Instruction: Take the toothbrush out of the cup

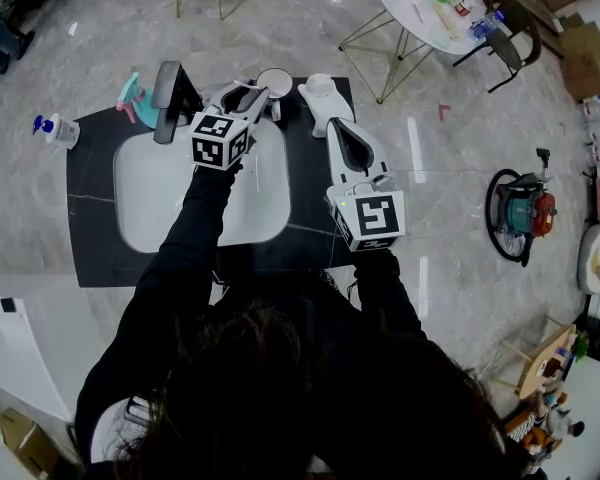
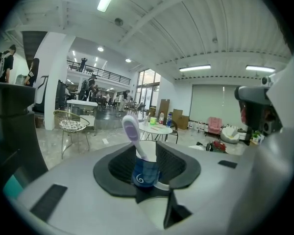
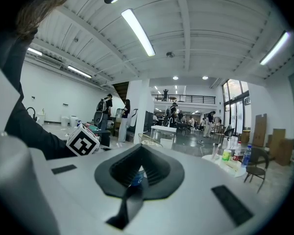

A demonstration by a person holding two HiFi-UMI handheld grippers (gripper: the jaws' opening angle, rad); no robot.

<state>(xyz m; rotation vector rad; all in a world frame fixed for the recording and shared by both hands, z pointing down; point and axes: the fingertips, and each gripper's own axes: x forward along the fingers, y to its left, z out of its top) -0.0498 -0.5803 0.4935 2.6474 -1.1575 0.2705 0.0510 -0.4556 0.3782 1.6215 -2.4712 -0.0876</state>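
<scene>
A blue cup with a white swirl (image 2: 146, 173) stands at the back of the black counter (image 1: 90, 168); from the head view I see its white rim (image 1: 274, 80). A toothbrush with a white and purple head (image 2: 131, 129) leans out of it to the left. My left gripper (image 1: 260, 96) (image 2: 149, 152) is open, its jaws on either side of the cup and the brush handle, not pressing on them. My right gripper (image 1: 338, 128) (image 3: 139, 155) is shut and empty, to the right of the cup, and a sliver of the blue cup (image 3: 138, 178) shows beyond its jaws.
A white sink basin (image 1: 160, 193) is set into the counter, with a black faucet (image 1: 170, 98) behind it. A teal and pink bottle (image 1: 135, 98) stands by the faucet, a pump bottle (image 1: 56, 129) further left, a white object (image 1: 320, 93) beside the cup.
</scene>
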